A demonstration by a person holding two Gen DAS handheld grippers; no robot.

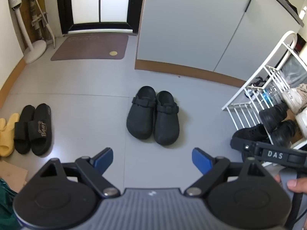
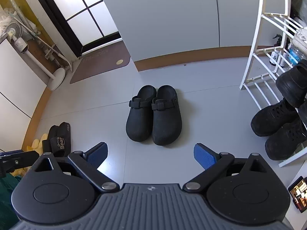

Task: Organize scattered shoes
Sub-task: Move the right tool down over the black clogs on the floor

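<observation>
A pair of black clogs (image 1: 152,116) stands side by side in the middle of the grey floor, toes toward me; the right wrist view shows the same clogs (image 2: 153,115). My left gripper (image 1: 152,160) hovers short of them, open, with nothing between its blue pads. My right gripper (image 2: 150,156) is open too and empty, also short of the clogs. Black slides (image 1: 33,129) marked "Bear" and yellow slippers (image 1: 6,134) lie at the left. A white shoe rack (image 1: 268,88) at the right holds black shoes (image 1: 276,118) and pale sneakers (image 1: 293,97).
A brown doormat (image 1: 90,47) lies before a dark-framed door (image 1: 99,5). A white fan stand (image 1: 34,51) is at the far left, grey cabinets (image 1: 191,25) behind the clogs. Black lace-up shoes (image 2: 278,128) sit by the rack (image 2: 255,61). A hand (image 1: 295,185) shows at the right edge.
</observation>
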